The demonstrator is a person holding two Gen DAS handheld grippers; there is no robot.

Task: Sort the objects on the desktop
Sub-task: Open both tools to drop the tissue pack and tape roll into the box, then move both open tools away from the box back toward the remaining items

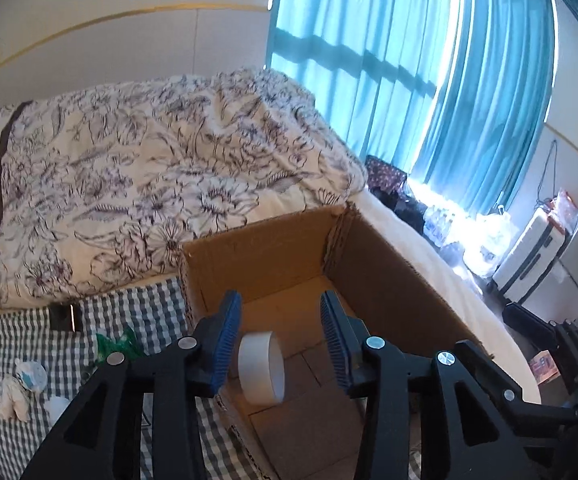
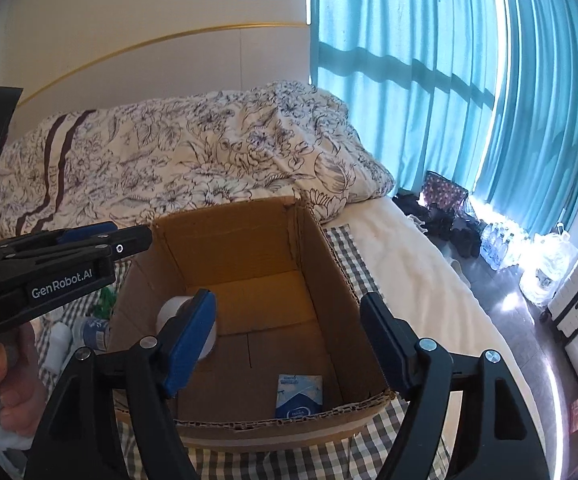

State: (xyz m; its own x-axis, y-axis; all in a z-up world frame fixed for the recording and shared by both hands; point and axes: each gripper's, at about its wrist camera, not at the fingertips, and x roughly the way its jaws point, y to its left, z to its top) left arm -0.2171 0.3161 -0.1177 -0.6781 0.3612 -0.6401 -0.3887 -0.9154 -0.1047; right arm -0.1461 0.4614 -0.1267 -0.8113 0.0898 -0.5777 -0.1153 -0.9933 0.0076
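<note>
Now both tongs, L (image 1: 281, 336) & R (image 2: 289, 344), spread & empty over cardboard box (image 2: 329, 256) w/ white tape roll (image 1: 261, 368) & blue packet (image 2: 299, 396) inside.

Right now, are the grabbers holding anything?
No. The left gripper and right gripper are open and empty; the tape roll sits in the cardboard box.

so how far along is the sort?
Done: white tape roll and blue-white packet lie in the brown cardboard box. In hand: nothing; left gripper and right gripper are open. Left: green wrapper, white bottle and scraps on the checked cloth.
</note>
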